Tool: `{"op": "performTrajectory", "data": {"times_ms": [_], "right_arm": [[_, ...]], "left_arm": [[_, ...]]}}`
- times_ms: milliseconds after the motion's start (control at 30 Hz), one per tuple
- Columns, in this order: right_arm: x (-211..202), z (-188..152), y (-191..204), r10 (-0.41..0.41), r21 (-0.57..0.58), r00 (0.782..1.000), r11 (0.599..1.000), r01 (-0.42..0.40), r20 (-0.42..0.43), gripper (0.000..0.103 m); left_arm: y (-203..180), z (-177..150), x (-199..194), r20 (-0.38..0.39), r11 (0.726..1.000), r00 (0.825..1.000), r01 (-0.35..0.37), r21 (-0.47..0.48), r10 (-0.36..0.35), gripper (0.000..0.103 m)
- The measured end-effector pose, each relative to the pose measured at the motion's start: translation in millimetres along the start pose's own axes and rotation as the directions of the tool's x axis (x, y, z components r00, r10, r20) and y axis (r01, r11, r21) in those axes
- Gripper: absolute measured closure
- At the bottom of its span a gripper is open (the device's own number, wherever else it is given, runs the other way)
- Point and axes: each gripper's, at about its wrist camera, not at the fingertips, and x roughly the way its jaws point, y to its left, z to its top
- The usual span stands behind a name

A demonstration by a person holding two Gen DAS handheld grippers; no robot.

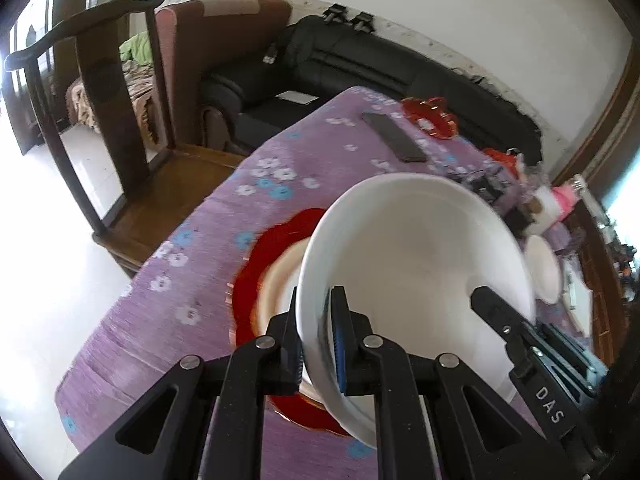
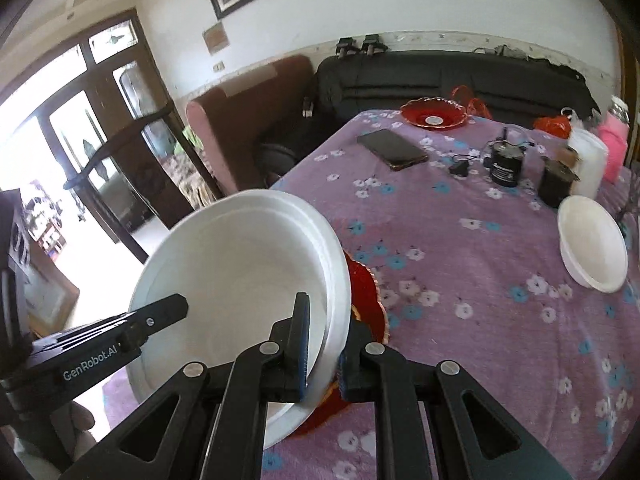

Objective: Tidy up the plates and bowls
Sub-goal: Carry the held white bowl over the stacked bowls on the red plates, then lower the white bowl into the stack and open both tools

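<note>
A large white bowl is held tilted just above a red plate on the purple flowered tablecloth. My left gripper is shut on the bowl's left rim. My right gripper is shut on its opposite rim, where it looks like two nested bowls. The red plate shows under the bowl in the right wrist view. A second white bowl stands at the table's right. Another red plate sits at the far edge.
A dark phone lies on the cloth beyond the bowl. Black cups, a white cylinder and a pink bottle stand at the far right. A wooden chair and black sofa flank the table.
</note>
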Motion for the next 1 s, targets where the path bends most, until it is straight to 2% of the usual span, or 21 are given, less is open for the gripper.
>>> {"op": "performTrajectory", "data": {"times_ms": [267, 367, 500, 633, 667, 767, 800, 1000], "right_arm": [[38.5, -1.0, 1.1, -0.041, -0.015, 0.996, 0.999, 0.04, -0.079, 0.09], [44.2, -3.3, -0.1, -0.045, -0.02, 0.995, 0.999, 0.043, -0.089, 0.089], [44.0, -5.1, 1.5, -0.054, -0.031, 0.995, 0.998, 0.051, -0.079, 0.089], [43.2, -5.9, 0.5, -0.062, -0.026, 0.997, 0.998, 0.061, -0.053, 0.088], [43.5, -6.5, -0.3, -0.045, -0.016, 0.998, 0.999, 0.045, -0.051, 0.083], [39.7, -7.1, -4.7, -0.001, 0.033, 1.0, 0.999, 0.002, -0.03, 0.053], [36.1, -6.4, -5.9, 0.003, 0.047, 1.0, 0.999, -0.002, -0.012, 0.05], [11.1, -2.8, -2.4, 0.014, 0.063, 0.998, 0.998, -0.018, 0.054, 0.048]], "left_arm": [[18.8, 0.5, 32.6, -0.058, 1.0, 0.998, -0.012, -0.015, 0.011, 0.091], [20.3, 0.5, 31.7, -0.039, 1.0, 0.999, -0.024, -0.016, 0.023, 0.09], [27.0, 0.5, 27.6, -0.025, 0.999, 1.0, -0.01, -0.053, 0.009, 0.06], [31.8, 1.2, 19.3, 0.009, 0.997, 1.0, 0.007, -0.083, -0.007, 0.048], [32.5, 0.8, 16.4, 0.015, 0.996, 1.0, 0.011, -0.088, -0.009, 0.047], [32.7, -1.0, 3.9, 0.047, 0.996, 0.999, 0.018, -0.09, -0.014, 0.046], [32.1, -2.0, -1.6, 0.063, 0.996, 0.998, 0.016, -0.086, -0.01, 0.044], [31.3, -11.9, -39.0, 0.159, 0.996, 0.987, 0.016, -0.086, -0.003, 0.034]]}}
